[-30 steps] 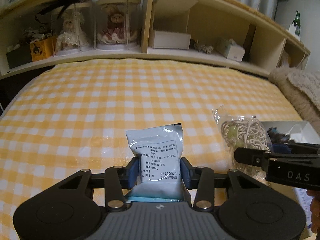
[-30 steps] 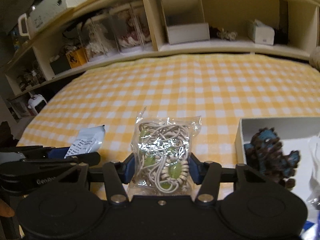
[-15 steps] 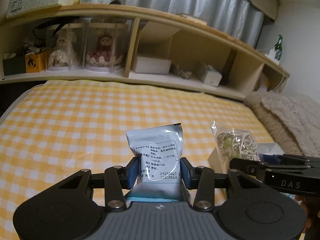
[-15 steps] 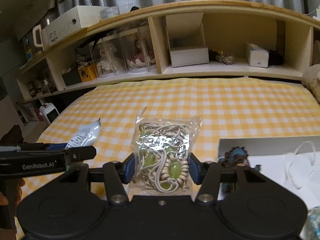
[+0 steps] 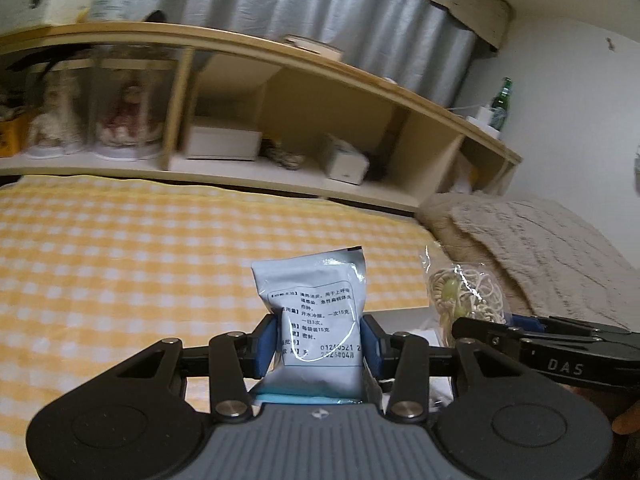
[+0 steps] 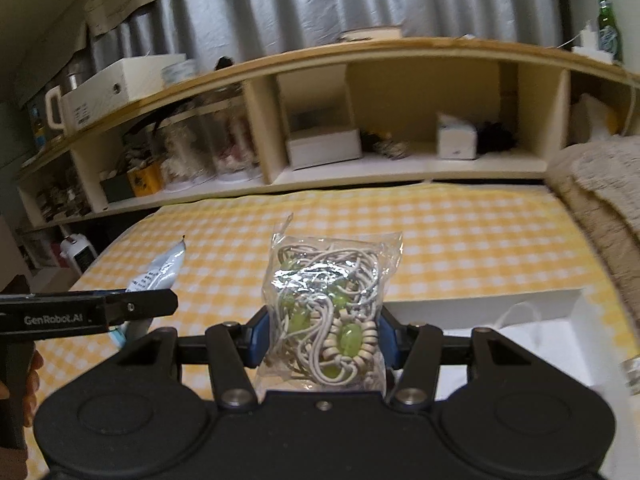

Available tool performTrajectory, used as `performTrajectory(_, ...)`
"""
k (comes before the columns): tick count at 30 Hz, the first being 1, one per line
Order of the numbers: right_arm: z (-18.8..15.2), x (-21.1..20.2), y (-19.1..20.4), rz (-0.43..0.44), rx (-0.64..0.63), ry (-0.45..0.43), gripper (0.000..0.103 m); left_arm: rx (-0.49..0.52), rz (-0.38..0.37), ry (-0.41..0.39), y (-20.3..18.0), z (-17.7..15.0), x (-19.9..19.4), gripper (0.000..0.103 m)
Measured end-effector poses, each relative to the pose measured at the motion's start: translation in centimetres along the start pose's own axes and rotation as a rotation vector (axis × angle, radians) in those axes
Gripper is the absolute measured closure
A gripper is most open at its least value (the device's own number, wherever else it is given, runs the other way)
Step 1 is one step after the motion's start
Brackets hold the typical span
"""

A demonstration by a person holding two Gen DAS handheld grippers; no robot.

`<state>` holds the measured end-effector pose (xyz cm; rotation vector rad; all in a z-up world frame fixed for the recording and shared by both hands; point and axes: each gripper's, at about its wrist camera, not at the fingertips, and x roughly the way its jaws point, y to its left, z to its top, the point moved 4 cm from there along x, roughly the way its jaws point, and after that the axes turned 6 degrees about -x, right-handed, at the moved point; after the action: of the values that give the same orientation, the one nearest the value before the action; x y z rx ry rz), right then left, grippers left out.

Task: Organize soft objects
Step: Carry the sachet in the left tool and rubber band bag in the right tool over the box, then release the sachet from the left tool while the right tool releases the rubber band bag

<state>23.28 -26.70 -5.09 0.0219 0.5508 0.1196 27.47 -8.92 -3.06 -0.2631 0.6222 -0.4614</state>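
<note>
mid-task, by the look of it: both packets lifted clear of the yellow checked bed, neither yet put away. left tool clamped on a grey-blue sachet with printed text, held upright between the blue pads, top edge poking well above them. right tool clamped likewise on a clear bag of cord and green beads, upright, squeezed at its lower half, crinkled top free. just beyond and to the right of that bag, an open white box on the bed, with something white and thin-looped lying inside; rest of its contents hard to make out here. probably the destination, so likely remaining: carry each packet over the box, lower, release, one after the other. sachet further from the box than the bead bag, with the right tool sitting between the two in the left wrist view. both views tilted up toward the wooden shelf and grey curtain, slightly blurred. soft contents, so some sag or slip possible on release; slack plastic of the bead bag likely to catch on a pad.
</note>
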Motion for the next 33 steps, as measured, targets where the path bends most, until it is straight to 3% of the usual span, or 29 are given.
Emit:
performTrajectory(11, -1.2, -1.1, -9.0, -0.164, 0.105, -0.026, 0.049, 0.008, -0.143, 0.094, -8.0, -1.0, 6.1, 0.057)
performTrajectory(17, -2.8, 0.1, -13.0, -0.216, 0.158, 0.029, 0.049, -0.003, -0.183, 0.177, -11.0, -2.3, 11.1, 0.057)
performTrajectory(29, -5.1, 2.2, -17.6, -0.239, 0.254, 0.073, 0.049, 0.071, -0.075, 0.259, -12.2, -4.2, 19.4, 0.057)
performTrajectory(32, -5.1, 2.9, -17.7, -0.200, 0.261, 0.066, 0.049, 0.068, -0.052, 0.262, -11.8, -4.3, 20.6, 0.049)
performTrajectory(33, -5.1, 3.2, -17.7, -0.183, 0.264, 0.066, 0.049, 0.067, -0.046, 0.261, -11.7, -4.4, 20.8, 0.040)
